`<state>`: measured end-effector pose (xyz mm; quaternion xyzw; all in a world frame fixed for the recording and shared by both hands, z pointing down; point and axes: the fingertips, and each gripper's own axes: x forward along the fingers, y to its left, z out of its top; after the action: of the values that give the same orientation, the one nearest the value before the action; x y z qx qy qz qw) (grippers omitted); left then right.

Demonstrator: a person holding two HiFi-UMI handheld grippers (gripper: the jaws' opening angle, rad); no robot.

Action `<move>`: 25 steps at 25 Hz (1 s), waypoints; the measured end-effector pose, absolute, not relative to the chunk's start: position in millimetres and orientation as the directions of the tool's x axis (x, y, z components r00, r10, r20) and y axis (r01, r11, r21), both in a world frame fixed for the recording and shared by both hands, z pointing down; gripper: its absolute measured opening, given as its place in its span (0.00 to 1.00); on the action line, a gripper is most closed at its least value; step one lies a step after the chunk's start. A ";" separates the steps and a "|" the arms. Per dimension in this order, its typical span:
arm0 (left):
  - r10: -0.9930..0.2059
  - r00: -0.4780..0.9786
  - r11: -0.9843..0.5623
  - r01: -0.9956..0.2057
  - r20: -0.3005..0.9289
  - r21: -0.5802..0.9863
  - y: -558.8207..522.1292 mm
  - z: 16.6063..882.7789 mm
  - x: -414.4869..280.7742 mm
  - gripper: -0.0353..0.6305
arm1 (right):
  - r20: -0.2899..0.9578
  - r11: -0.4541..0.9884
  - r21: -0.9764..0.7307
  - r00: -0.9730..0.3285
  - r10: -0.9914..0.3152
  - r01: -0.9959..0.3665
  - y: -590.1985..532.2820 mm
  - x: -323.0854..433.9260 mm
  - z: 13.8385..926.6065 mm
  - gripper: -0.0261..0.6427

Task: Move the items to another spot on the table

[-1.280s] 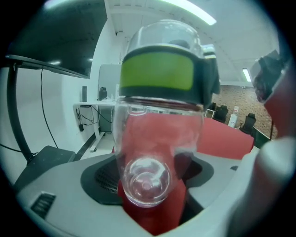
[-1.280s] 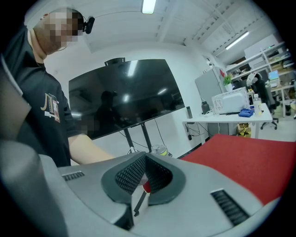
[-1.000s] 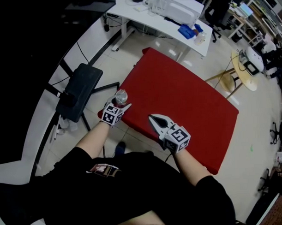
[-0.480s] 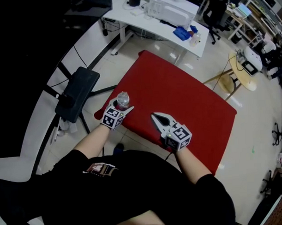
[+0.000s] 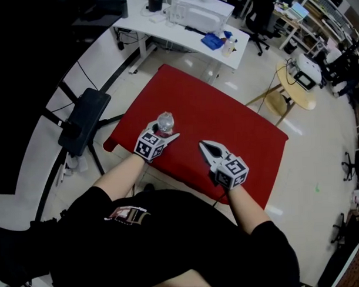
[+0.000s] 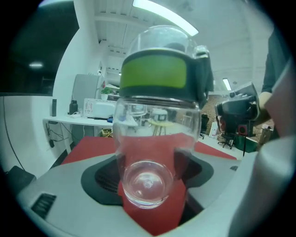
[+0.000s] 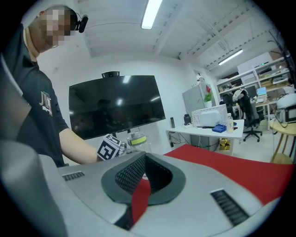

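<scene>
A clear bottle (image 5: pixel 165 122) with a green band under its lid hangs over the near left part of the red table (image 5: pixel 231 117). My left gripper (image 5: pixel 167 132) is shut on it. In the left gripper view the bottle (image 6: pixel 155 139) fills the middle, upright, its round base between the grey fingers (image 6: pixel 69 194). My right gripper (image 5: pixel 202 145) hovers over the table's near edge to the right of the bottle, shut and holding nothing. From the right gripper view the bottle (image 7: pixel 135 141) and the left marker cube (image 7: pixel 108 148) show beyond the closed jaws.
A black chair (image 5: pixel 80 120) stands left of the table. A white desk (image 5: pixel 163 26) with a white box and blue items runs along the back. A round wooden side table (image 5: pixel 296 90) is at the back right. A large dark screen (image 7: pixel 115 105) hangs on the wall.
Both grippers have moved from the table's near left corner further in over the red top. The bottle went along in the left gripper. The right gripper stayed shut.
</scene>
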<state>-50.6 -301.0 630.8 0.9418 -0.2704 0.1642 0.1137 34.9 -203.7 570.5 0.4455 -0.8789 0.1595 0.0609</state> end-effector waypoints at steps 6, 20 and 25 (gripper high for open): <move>-0.372 0.851 -0.887 -0.444 0.371 0.129 -291.8 633.4 18.5 0.60 | 0.262 0.499 -0.224 -0.545 -0.797 -0.837 -192.5 86.1 567.7 0.05; -0.234 0.889 -0.948 -0.298 0.393 0.110 -239.6 626.4 177.6 0.60 | 0.236 0.332 -0.245 -0.388 -0.891 -0.911 -143.3 231.2 535.9 0.05; -0.245 0.891 -0.946 -0.306 0.383 0.107 -201.8 625.5 272.3 0.60 | 0.247 0.330 -0.239 -0.386 -0.889 -0.913 -98.3 335.0 552.9 0.05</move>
<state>272.3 -201.8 625.5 0.9688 -0.1421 0.1857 0.0824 335.0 -98.3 552.9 0.5531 -0.8146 0.1709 0.0356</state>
